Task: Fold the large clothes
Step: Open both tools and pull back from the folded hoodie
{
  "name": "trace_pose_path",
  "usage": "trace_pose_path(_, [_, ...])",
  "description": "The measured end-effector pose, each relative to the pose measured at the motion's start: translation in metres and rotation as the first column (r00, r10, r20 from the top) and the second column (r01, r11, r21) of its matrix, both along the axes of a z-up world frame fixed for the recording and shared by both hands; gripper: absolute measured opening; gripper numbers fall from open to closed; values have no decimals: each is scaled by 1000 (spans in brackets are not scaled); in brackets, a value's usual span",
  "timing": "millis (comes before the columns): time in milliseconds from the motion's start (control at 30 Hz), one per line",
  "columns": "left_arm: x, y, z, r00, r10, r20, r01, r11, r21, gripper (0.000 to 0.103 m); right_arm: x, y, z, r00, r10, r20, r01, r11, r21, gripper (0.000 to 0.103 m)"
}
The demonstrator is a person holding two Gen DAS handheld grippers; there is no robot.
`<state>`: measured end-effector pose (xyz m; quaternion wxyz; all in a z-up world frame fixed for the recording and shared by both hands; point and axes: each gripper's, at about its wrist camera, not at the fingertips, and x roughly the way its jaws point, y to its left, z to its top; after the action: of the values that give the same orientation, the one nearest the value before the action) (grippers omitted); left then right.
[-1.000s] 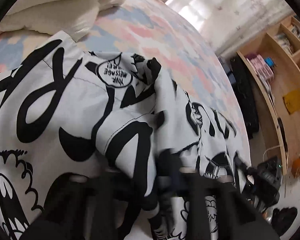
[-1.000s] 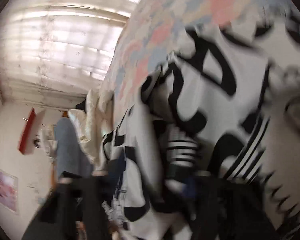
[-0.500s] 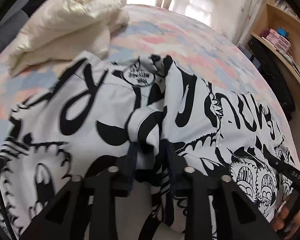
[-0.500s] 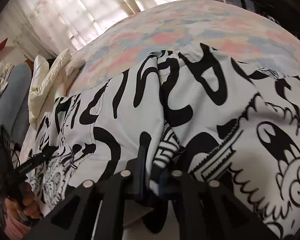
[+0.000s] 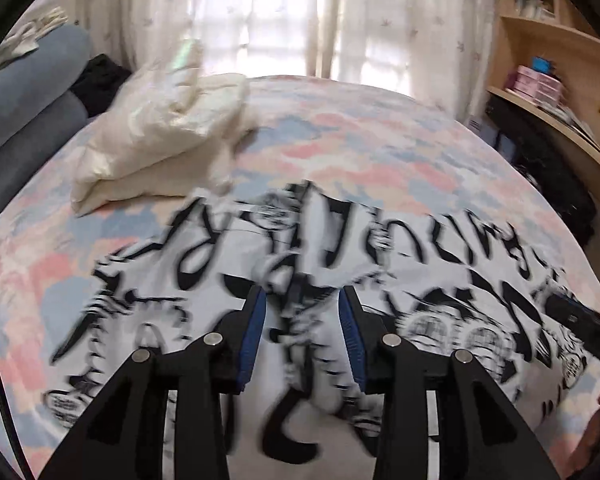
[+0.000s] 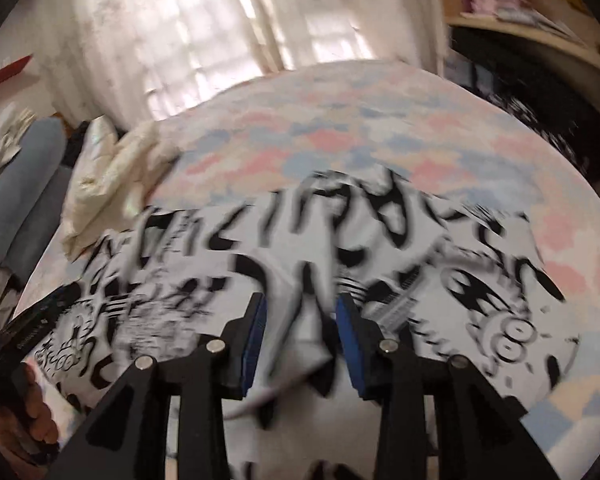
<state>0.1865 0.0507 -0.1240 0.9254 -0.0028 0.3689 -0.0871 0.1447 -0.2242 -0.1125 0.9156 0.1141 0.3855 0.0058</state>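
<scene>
Gaping, the left gripper and right gripper have just been opening, pads clear of the black-and-white garment beneath; it sprawls across the bed's near edge; a cream quilt lies at the far-left corner.

Garment print motion-blurred, unreadable

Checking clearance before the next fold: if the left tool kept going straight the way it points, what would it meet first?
Probably the black-and-white printed garment on the bed; the left tool stands open above it, though blur hides depth.
</scene>
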Motion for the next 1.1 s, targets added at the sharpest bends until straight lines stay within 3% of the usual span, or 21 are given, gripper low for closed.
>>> trace_pose_path(133, [3, -34, -20, 996, -65, -54, 67, 998, 21, 36, 20, 35, -7, 996, 86, -14, -86, 996, -22, 36])
trace_pose_path(267, [5, -50, -62, 988, -44, -147, 64, 989, 135, 36, 35, 44, -52, 986, 92, -141, -109, 987, -119, 37])
trace_pose_path(300, [4, -50, -67, 988, -42, -149, 63, 988, 140, 36, 33, 42, -56, 987, 85, -139, -103, 987, -124, 37])
trace_pose_path(733, [-14, -39, -56, 991, -28, -129, 42, 994, 102, 37, 3, -1, -58, 986, 24, -166, -19, 999, 32, 39])
trace_pose_path(933, [-45, -31, -26, 997, -33, -71, 41, 993, 108, 37, -22, 5, -38, 989, 15, -146, -11, 1000, 25, 40])
trace_pose_path(1100, [-74, -20, -6, 997, -47, -68, 53, 995, 87, 37, -52, 17, -20, 992, 54, -110, -53, 999, 8, 40])
